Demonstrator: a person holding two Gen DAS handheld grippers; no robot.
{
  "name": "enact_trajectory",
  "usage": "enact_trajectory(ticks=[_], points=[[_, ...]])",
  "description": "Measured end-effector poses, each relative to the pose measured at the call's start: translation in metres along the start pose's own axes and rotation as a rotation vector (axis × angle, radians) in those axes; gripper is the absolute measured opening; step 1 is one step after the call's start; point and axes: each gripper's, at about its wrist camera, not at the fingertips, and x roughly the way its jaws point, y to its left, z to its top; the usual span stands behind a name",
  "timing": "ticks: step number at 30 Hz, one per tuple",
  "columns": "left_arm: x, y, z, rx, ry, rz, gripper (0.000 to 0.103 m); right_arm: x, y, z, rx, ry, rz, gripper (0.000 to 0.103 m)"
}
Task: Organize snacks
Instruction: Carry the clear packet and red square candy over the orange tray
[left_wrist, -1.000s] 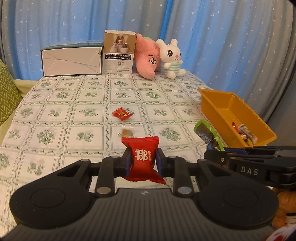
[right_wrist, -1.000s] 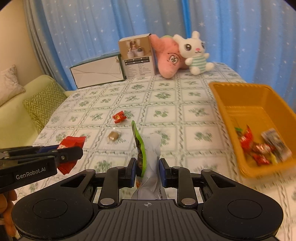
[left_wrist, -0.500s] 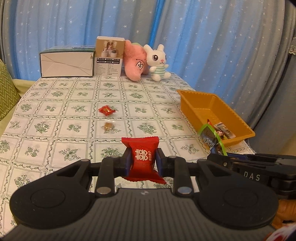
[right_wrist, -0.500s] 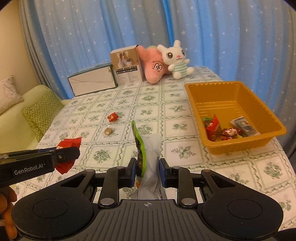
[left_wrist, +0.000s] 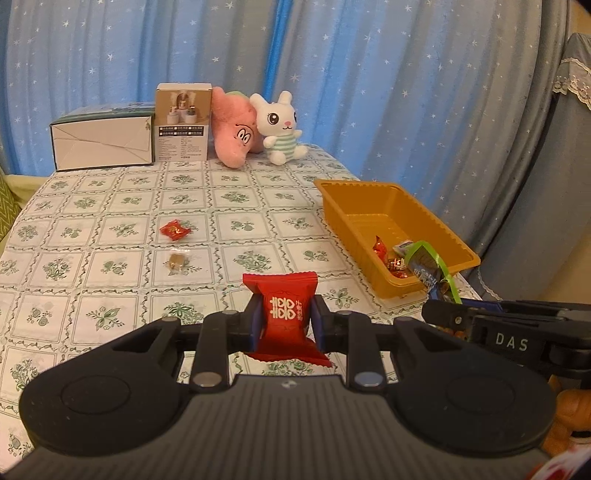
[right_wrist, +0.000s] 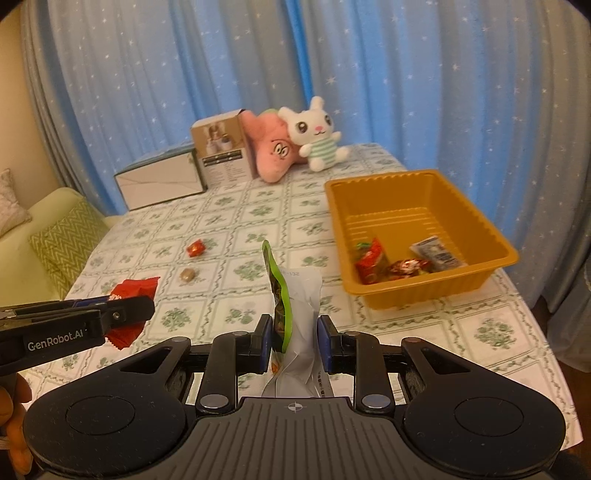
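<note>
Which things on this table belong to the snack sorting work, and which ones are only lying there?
Part of the job: red packet in the left gripper; green-edged packet in the right gripper; orange tray; small red candy; brown candy.

Just lying about: white box; brown carton; pink plush; rabbit plush.

Left tool and right tool both clamped, side by side

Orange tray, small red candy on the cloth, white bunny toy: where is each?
orange tray (right_wrist: 424, 295), right wrist view, near outer wall.
small red candy (left_wrist: 174, 230), left wrist view, wrapper middle.
white bunny toy (right_wrist: 314, 127), right wrist view, face.
</note>
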Motion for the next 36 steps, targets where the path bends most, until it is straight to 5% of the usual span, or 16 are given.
enact_trajectory(ticks=[22, 36], points=[[0.040, -0.076, 0.045, 0.101, -0.019, -0.116, 0.024, -0.028, -0.080, 0.060, 0.070, -0.105, -0.088, 0.026], [0.113, -0.118, 0.080, 0.134, 0.016, -0.181, 0.024, 0.014, -0.130, 0.094, 0.062, -0.068, -0.105, 0.026]])
